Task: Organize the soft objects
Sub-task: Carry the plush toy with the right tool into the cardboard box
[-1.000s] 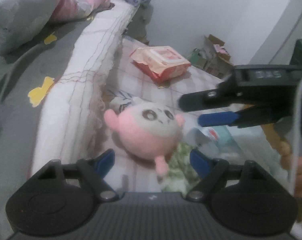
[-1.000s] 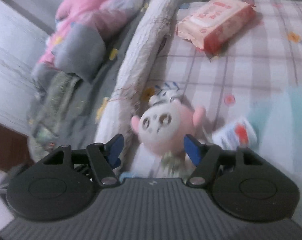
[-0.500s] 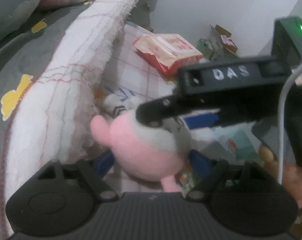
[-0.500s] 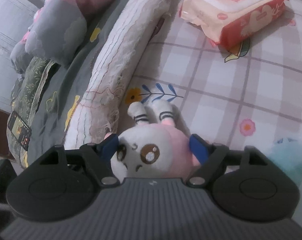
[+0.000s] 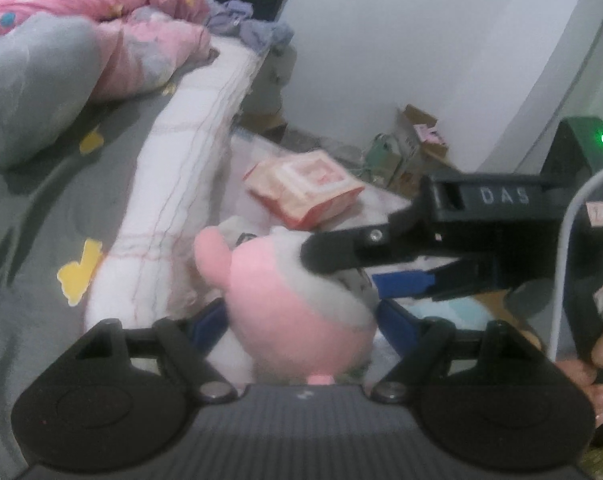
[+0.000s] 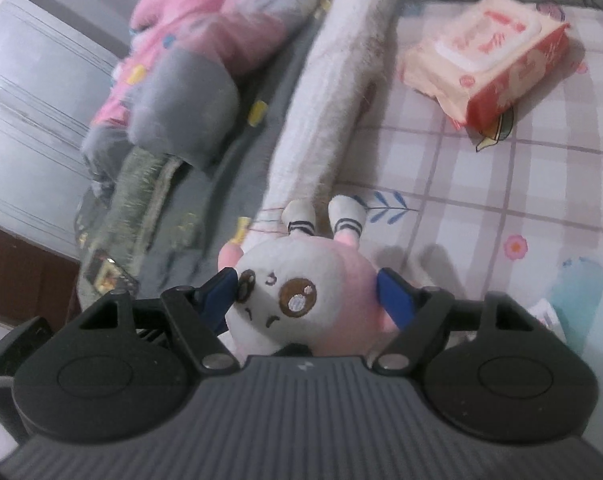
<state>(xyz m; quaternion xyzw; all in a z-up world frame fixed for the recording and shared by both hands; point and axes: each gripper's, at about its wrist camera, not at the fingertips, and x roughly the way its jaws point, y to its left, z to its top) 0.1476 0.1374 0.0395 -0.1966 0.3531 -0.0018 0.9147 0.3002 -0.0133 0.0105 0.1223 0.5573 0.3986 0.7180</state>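
Note:
A pink and white round plush toy [image 5: 297, 312] with a stitched face sits between both grippers, lifted off the checked sheet [image 6: 501, 184]. My right gripper [image 6: 307, 294] is shut on the plush toy [image 6: 301, 292], its blue pads pressing the toy's two sides. In the left wrist view the right gripper [image 5: 357, 268] reaches in from the right over the toy. My left gripper [image 5: 301, 320] has its blue fingers on either side of the toy's lower body; they look touching it, but whether they squeeze it is unclear.
A pack of wet wipes [image 6: 485, 64] lies on the sheet beyond the toy. A rolled white blanket [image 6: 333, 92] runs along the left. A pink and grey quilt [image 5: 81, 52] lies on the grey bed. Cardboard boxes [image 5: 413, 140] stand by the far wall.
The right gripper has closed on the plush toy and raised it. The toy has moved nearer and sits between the left gripper's fingers.

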